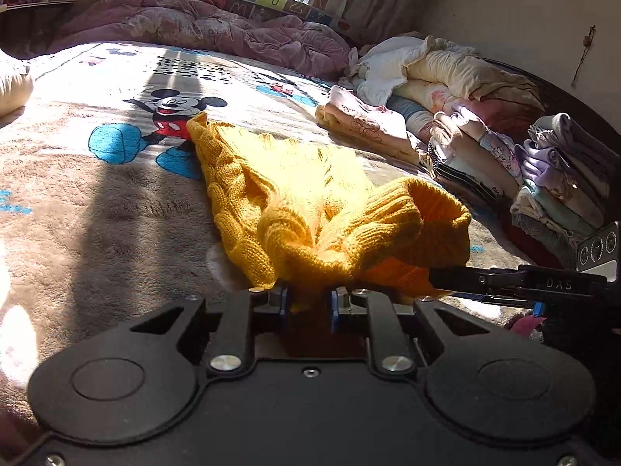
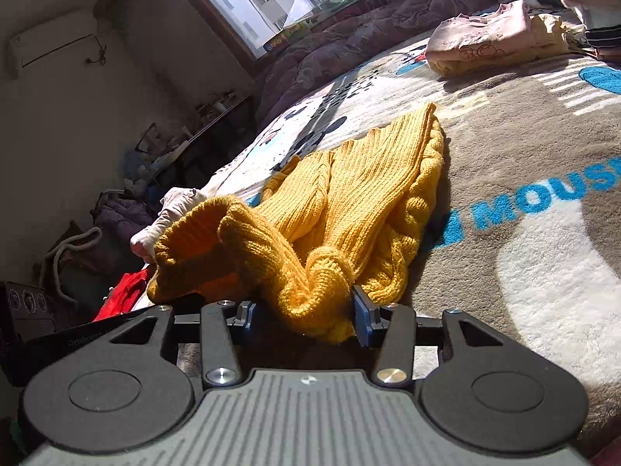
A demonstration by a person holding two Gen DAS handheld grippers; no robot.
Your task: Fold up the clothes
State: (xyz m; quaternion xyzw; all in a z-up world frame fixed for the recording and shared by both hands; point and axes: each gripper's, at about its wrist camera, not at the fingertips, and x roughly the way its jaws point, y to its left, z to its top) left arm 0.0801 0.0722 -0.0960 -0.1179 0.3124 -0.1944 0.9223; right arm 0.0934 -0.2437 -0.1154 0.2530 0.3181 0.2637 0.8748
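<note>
Gripping the yellow knit sweater (image 1: 295, 202) in both jaws, you're mid-fold; several folded stacks (image 1: 504, 163) already sit on the bed (image 1: 97, 202).

"DAS" on the right gripper (image 1: 559, 283), "MOUSE" in blue on the blanket (image 2: 543, 194)

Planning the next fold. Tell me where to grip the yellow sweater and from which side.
Grip the yellow sweater at its near ribbed edge, approaching low from the near side of the blanket. That edge is bunched and raised; the far end lies flat. The left gripper and right gripper already hold there.
</note>
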